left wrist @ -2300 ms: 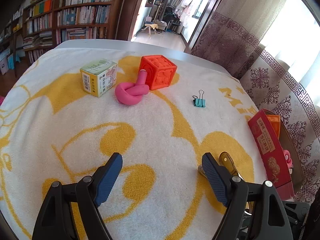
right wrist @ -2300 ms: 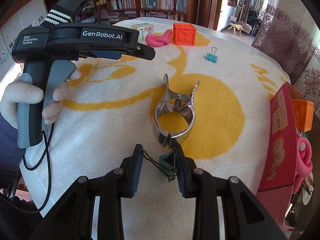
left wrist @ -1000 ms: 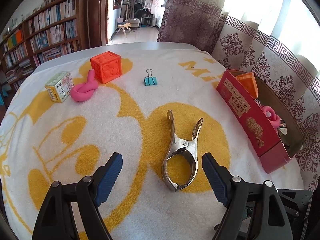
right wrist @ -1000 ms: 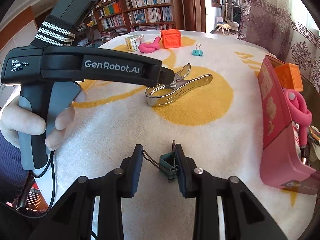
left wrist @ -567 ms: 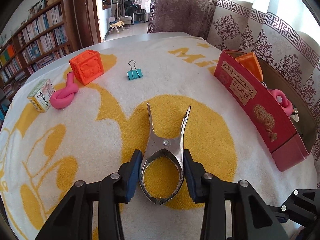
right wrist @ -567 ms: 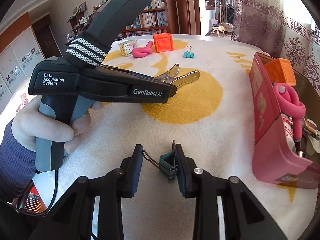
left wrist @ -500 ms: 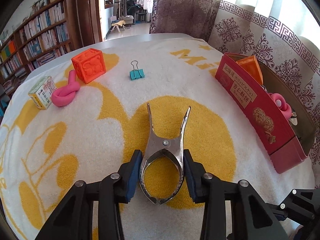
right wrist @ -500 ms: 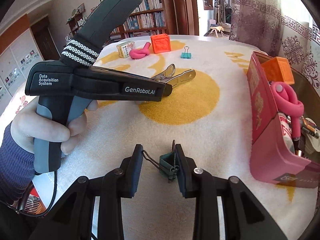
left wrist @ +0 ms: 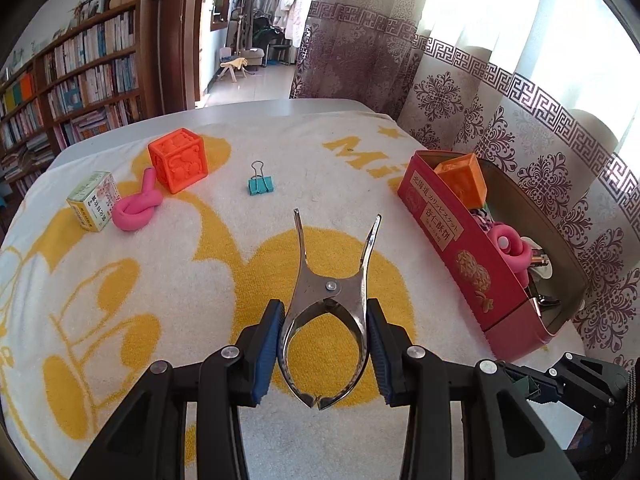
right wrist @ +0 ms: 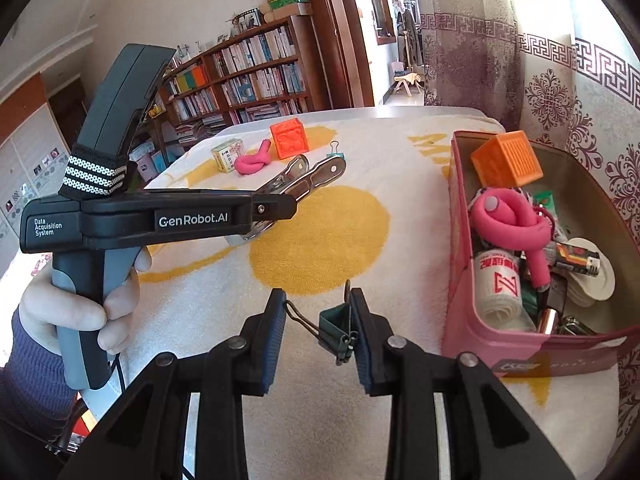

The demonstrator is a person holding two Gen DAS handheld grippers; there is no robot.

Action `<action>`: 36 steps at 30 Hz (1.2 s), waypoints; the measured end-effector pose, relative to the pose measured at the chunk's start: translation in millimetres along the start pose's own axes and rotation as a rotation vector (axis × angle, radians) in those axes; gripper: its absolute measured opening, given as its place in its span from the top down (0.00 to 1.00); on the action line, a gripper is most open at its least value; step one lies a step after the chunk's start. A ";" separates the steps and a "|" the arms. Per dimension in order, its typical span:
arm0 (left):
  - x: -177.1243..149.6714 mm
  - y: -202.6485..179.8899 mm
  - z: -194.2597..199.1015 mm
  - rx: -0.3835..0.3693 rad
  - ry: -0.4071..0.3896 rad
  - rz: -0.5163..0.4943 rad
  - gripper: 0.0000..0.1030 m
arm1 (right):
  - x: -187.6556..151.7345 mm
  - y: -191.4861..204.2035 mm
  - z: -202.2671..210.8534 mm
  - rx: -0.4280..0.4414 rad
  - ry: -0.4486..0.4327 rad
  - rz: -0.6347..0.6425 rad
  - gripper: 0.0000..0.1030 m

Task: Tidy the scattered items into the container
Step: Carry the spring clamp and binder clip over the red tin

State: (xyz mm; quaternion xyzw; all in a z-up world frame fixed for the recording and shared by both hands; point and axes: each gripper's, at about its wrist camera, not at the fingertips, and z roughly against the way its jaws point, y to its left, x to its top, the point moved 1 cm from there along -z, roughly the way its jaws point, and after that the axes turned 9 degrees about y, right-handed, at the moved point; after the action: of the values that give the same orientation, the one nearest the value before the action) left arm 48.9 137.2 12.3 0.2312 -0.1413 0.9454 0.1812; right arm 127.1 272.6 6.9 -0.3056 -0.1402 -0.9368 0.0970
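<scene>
My left gripper is shut on a shiny metal spring clamp, its blue pads pressing the clamp's rounded jaw end, handles pointing away. In the right wrist view the clamp sticks out past the left gripper's black housing; I cannot tell if it clears the towel. My right gripper is shut on a dark green binder clip, held above the towel just left of the red box. The box holds an orange cube, a pink knot and several small items.
On the yellow-and-white towel lie an orange cube, a pink knot, a small carton and a teal binder clip. A gloved hand grips the left handle. Curtains hang behind the box; bookshelves stand far left.
The left gripper, open a second ago, has closed on the metal clamp. The right gripper, still holding the green clip, has moved toward the red box and now looks into it.
</scene>
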 end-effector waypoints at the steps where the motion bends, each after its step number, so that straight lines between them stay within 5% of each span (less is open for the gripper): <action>1: 0.8 -4.9 1.1 -0.008 -0.001 -0.008 0.59 | 2.1 -3.2 5.1 -0.009 -0.019 -0.009 0.66; 14: 16.2 -63.1 10.5 -0.079 -0.018 -0.112 0.59 | 11.4 -80.6 67.3 -0.215 -0.207 -0.191 0.66; 22: 23.5 -93.1 9.5 -0.085 -0.015 -0.165 0.59 | 6.1 -128.5 58.0 -0.288 -0.193 -0.274 0.66; 33: 33.3 -129.7 -4.3 -0.115 0.001 -0.220 0.59 | -3.5 -144.6 61.1 -0.369 -0.210 -0.312 0.65; 36: 35.2 -136.3 -10.7 -0.095 -0.001 -0.225 0.59 | -4.3 -146.6 66.2 -0.365 -0.228 -0.329 0.49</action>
State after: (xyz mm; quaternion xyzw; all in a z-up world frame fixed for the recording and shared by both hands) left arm 71.4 272.6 45.4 0.2371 -0.1593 0.9111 0.2971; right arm 127.5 432.4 25.7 -0.3946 -0.0267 -0.9093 -0.1295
